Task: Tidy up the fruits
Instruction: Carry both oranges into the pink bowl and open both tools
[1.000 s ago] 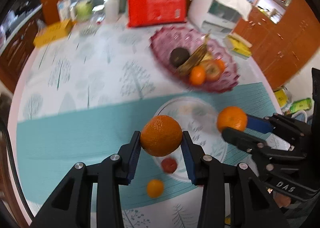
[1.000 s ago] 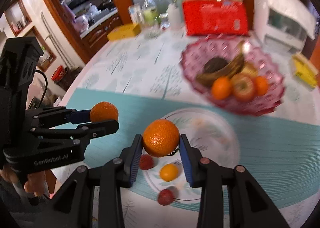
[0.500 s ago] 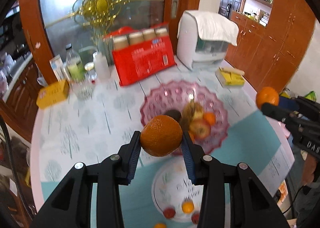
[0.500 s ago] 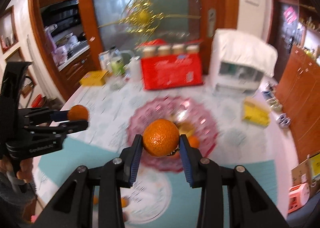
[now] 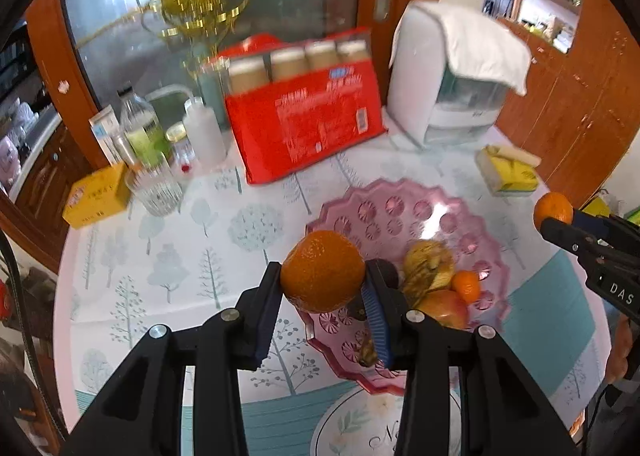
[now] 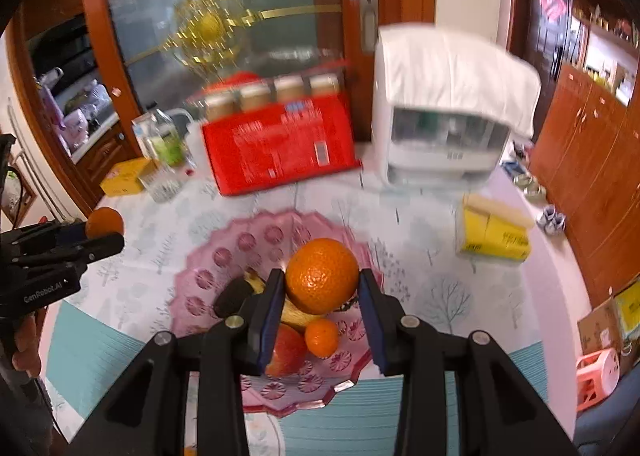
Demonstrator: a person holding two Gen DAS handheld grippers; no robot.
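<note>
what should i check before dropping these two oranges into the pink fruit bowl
1. Left hand-held gripper shut on its orange: ok.
2. Right hand-held gripper shut on its orange: ok.
3. Right orange over the pink bowl: ok, by its own view.
4. Left orange over the bowl: cannot tell; it appears at the bowl's near-left rim.
5. Free room in the bowl: ok, the far half is bare; apple, small orange and banana fill the near side.
6. Grippers apart from each other: ok.
</note>
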